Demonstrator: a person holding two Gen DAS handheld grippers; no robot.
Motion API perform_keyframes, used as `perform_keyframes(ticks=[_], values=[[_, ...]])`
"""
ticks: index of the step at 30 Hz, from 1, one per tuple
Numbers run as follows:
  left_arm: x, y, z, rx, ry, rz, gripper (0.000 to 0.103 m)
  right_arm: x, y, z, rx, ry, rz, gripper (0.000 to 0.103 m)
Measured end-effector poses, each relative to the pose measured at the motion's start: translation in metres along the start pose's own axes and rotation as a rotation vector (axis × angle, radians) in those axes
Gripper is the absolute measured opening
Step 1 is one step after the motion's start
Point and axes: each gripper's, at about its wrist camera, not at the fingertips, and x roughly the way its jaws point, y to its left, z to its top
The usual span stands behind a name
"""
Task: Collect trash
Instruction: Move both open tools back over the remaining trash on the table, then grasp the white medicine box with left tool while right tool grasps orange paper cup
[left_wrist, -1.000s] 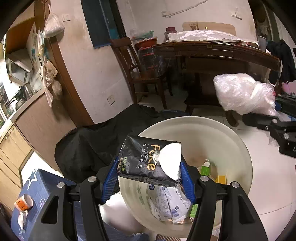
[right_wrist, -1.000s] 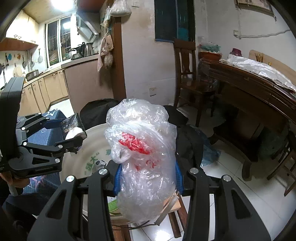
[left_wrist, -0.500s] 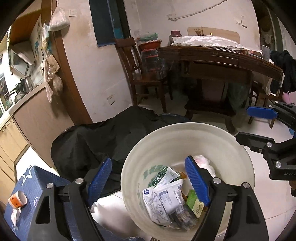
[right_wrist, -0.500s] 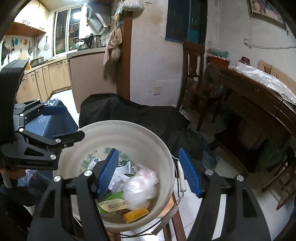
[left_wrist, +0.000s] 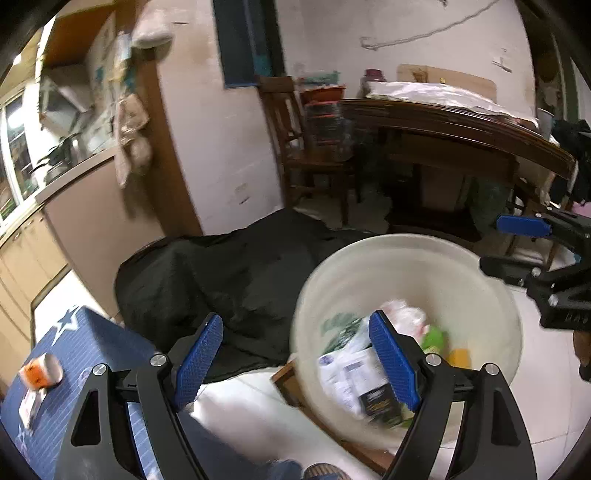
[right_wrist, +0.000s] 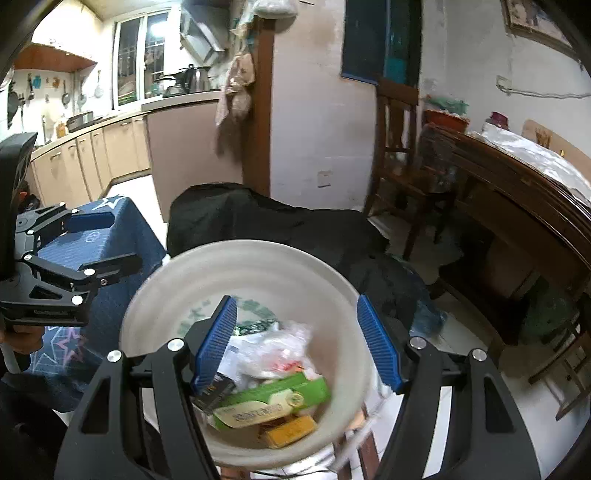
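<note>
A cream plastic bucket (left_wrist: 491, 295) (right_wrist: 155, 295) holds trash: a clear plastic bag (right_wrist: 273, 350), a green carton (right_wrist: 269, 398), a yellow box (right_wrist: 288, 430), white paper packets (left_wrist: 343, 373) and a black tissue pack (left_wrist: 376, 400). My left gripper (left_wrist: 295, 358) is open and empty, over the bucket's left rim. My right gripper (right_wrist: 295, 343) is open and empty, right above the bucket's mouth. Each gripper shows in the other's view: the right one (left_wrist: 524, 243), the left one (right_wrist: 92, 240).
A black cloth heap (left_wrist: 221, 280) lies behind the bucket. A blue star-patterned table (left_wrist: 74, 350) with an orange-white cup (left_wrist: 38, 371) is at left. A wooden chair (left_wrist: 306, 155) and dark wooden table (left_wrist: 443, 125) stand behind. Kitchen cabinets (right_wrist: 92, 155) are far left.
A second ago the left gripper held the black tissue pack and the right held the plastic bag. Both opened and dropped them into the bucket. The left gripper has since shifted left.
</note>
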Motion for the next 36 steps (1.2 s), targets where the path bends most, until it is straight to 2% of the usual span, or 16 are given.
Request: perform_keyframes(ticks=[6, 12, 19, 24, 30, 33, 35, 36], values=[[-0.014, 0.066, -0.034, -0.064, 0.027, 0.084, 0.082, 0.013, 0.052, 0.019, -0.059, -0.018, 0.088, 0.065], [-0.028, 0.147, -0.078, -0.159, 0.077, 0.182, 0.082, 0.032, 0.123, 0.041, -0.139, -0.028, 0.207, 0.065], [-0.052, 0.234, -0.131, -0.286, 0.114, 0.3, 0.082, 0.07, 0.203, 0.061, -0.235, 0.008, 0.31, 0.065], [-0.072, 0.288, -0.155, -0.363, 0.118, 0.373, 0.082, 0.098, 0.254, 0.066, -0.292, 0.041, 0.37, 0.065], [-0.083, 0.334, -0.174, -0.368, 0.126, 0.435, 0.082, 0.133, 0.317, 0.072, -0.37, 0.083, 0.451, 0.065], [-0.082, 0.362, -0.187, -0.345, 0.156, 0.464, 0.082, 0.149, 0.348, 0.076, -0.419, 0.1, 0.499, 0.065], [-0.079, 0.377, -0.193, -0.335, 0.177, 0.449, 0.082, 0.159, 0.366, 0.08, -0.451, 0.11, 0.524, 0.066], [-0.077, 0.385, -0.195, -0.325, 0.186, 0.434, 0.082, 0.164, 0.375, 0.082, -0.468, 0.109, 0.527, 0.073]])
